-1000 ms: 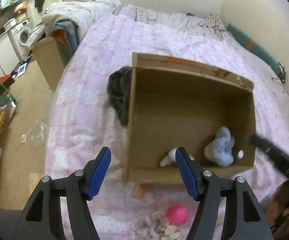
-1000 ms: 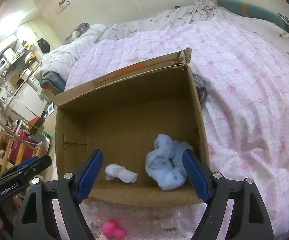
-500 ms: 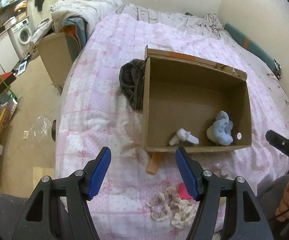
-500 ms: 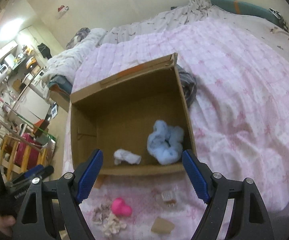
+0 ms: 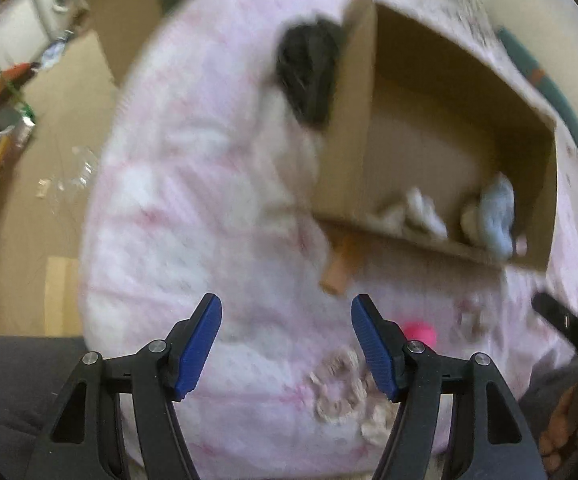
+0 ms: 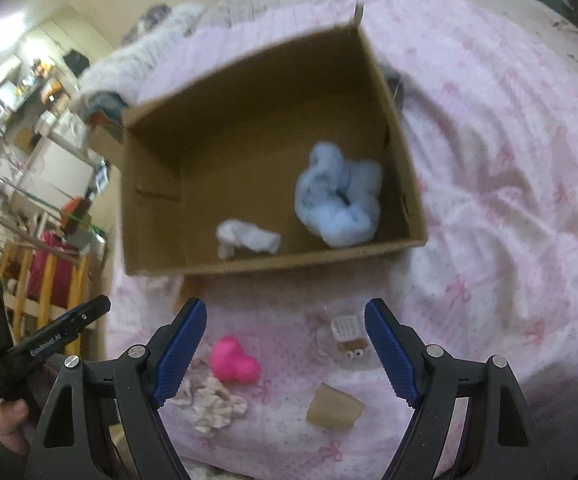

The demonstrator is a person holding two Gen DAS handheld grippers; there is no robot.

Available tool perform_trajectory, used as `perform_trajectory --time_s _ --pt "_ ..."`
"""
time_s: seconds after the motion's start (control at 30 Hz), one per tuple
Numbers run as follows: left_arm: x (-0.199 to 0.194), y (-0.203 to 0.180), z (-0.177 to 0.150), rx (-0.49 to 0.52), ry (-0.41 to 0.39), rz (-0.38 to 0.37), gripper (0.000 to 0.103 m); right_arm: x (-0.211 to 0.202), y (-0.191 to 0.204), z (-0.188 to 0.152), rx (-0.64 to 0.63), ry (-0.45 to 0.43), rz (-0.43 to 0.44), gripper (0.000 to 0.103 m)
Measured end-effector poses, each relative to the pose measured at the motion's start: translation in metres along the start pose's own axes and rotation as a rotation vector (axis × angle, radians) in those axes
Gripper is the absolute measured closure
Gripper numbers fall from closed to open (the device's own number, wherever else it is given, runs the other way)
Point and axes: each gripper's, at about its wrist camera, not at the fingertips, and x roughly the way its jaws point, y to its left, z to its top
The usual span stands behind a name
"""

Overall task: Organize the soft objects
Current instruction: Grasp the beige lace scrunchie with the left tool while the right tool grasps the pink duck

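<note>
An open cardboard box (image 6: 157,184) stands on the pink bed and holds a light blue fluffy item (image 6: 339,196) and a small white cloth (image 6: 247,238). In front of the box lie a pink soft toy (image 6: 235,365), a beige patterned cloth (image 6: 213,400), a small packet with eyes (image 6: 349,334) and a tan piece (image 6: 335,406). My right gripper (image 6: 285,344) is open and empty above them. My left gripper (image 5: 286,344) is open and empty over the bed's near edge; its view is blurred and shows the box (image 5: 353,120), the pink toy (image 5: 419,332) and the beige cloth (image 5: 349,392).
A dark garment (image 5: 309,76) lies against the box's left side. A cardboard flap (image 5: 339,270) sticks out under the box front. The floor and furniture (image 6: 49,208) lie left of the bed. The pink quilt (image 6: 509,184) spreads to the right.
Both grippers have pulled back from the box toward the bed's near edge. The loose items in front of the box have come into view. The left view now tilts and blurs.
</note>
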Motion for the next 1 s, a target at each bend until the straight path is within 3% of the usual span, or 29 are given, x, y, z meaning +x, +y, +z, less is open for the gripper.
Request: perform_trajectory --time_s 0.13,0.3,0.47,0.5,0.67,0.8,1.0 --pt "0.026 -0.028 -0.014 0.1 0.151 -0.123 0.037 0.012 -0.002 0.0 0.012 0.029 -0.027 0.017" --pt "0.05 -0.044 -0.026 0.189 0.227 -0.03 0.037 0.013 -0.005 0.001 0.026 0.031 -0.031 0.017" --pt "0.072 -0.046 -0.032 0.18 0.321 -0.037 0.038 0.014 -0.007 0.0 0.037 0.03 -0.029 0.017" --pt "0.073 -0.048 -0.033 0.196 0.319 -0.034 0.04 0.014 -0.008 0.0 0.039 0.03 -0.029 0.017" --pt "0.078 -0.059 -0.035 0.231 0.318 -0.058 0.091 0.014 -0.008 0.001 0.044 0.033 -0.02 0.017" --pt "0.07 -0.067 -0.037 0.247 0.302 -0.075 0.094 0.011 -0.008 0.001 0.037 0.028 -0.018 0.017" --pt "0.038 -0.046 -0.025 0.134 0.174 -0.095 0.095 0.007 -0.013 0.0 0.066 0.023 -0.008 0.017"
